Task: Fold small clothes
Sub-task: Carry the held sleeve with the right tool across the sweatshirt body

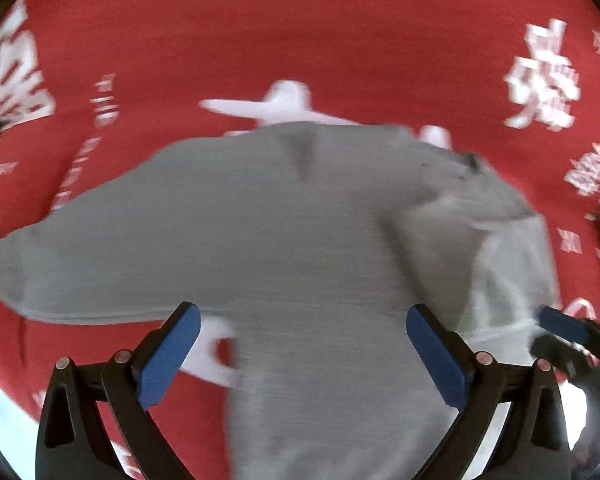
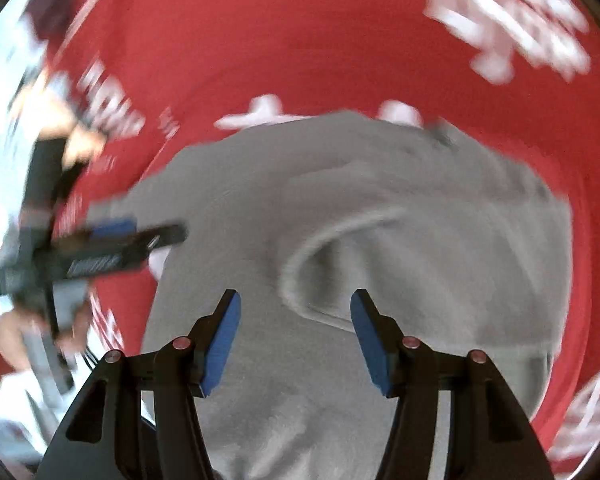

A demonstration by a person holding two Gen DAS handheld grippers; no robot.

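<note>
Here a grey shirt [image 1: 284,232] lies spread on a red cloth [image 1: 260,32] with white print; no container shows. The left gripper [image 1: 303,352] stands wide open over the shirt's lower part, holding nothing. The right gripper [image 2: 296,340] gapes too, empty, with a curled fold at its 12 o'clock. Both views are motion-blurred; the print is unreadable, and the shirt's bottom edge is cut off at 6 o'clock.

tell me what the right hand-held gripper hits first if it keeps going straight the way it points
Most likely the grey garment: the open right hand-held gripper points at its raised fold, with nothing seen between. Blur makes depth uncertain.
</note>
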